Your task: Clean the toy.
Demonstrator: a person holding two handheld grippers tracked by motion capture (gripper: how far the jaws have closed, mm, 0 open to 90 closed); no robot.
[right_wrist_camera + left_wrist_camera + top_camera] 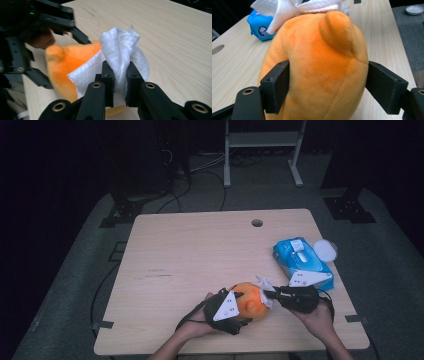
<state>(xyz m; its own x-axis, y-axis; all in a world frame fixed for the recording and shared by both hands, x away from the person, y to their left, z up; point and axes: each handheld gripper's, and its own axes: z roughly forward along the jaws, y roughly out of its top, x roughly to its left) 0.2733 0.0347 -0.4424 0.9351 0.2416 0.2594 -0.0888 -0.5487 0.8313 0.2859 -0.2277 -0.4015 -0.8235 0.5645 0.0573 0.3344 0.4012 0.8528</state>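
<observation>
Between left claw (327, 87) jaws, orange plush (317, 65)

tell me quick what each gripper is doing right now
Left gripper: closed on the orange plush toy.
Right gripper: closed on the crumpled white wipe, against the toy.

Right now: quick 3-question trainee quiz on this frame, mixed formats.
1. True or false: the left gripper clamps the orange plush toy.
2. What does the right gripper pinch? A) white paper wipe B) blue wipes pack C) round white lid
3. Fill in: the pack lies on the wooden ____.

Key: 1 true; 2 A; 3 table.
</observation>
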